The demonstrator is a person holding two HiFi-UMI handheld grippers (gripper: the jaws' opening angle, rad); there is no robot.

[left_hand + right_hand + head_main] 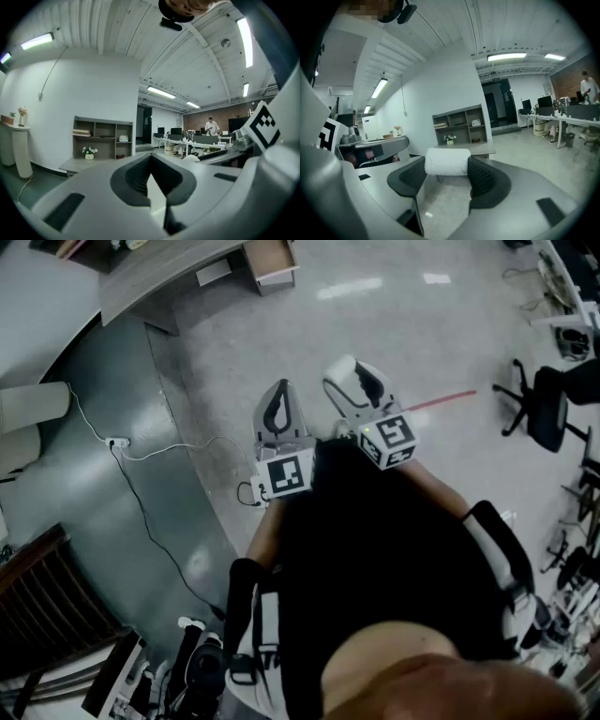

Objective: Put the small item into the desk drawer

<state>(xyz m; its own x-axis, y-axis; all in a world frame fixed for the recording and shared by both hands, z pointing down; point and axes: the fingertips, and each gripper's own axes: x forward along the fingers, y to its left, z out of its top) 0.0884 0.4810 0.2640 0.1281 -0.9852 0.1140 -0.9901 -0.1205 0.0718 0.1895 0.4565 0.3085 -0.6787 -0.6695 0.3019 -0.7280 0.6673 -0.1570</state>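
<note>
A small white roll (446,161) sits crosswise between the dark pads of my right gripper (446,165), which is shut on it; in the head view the white roll (341,368) shows at the tip of that right gripper (353,382). My left gripper (150,172) is shut with nothing in it, and in the head view this left gripper (278,412) is held beside the right one over the floor. The grey desk (155,276) stands far ahead at upper left, with its open drawer (271,262) sticking out. Both grippers are well short of it.
A white cable and power strip (117,442) lie on the floor to the left. Office chairs (546,405) stand at the right, and a red floor line (441,401) runs near them. A cubby shelf (459,125) stands behind the desk. A person (210,125) stands far back.
</note>
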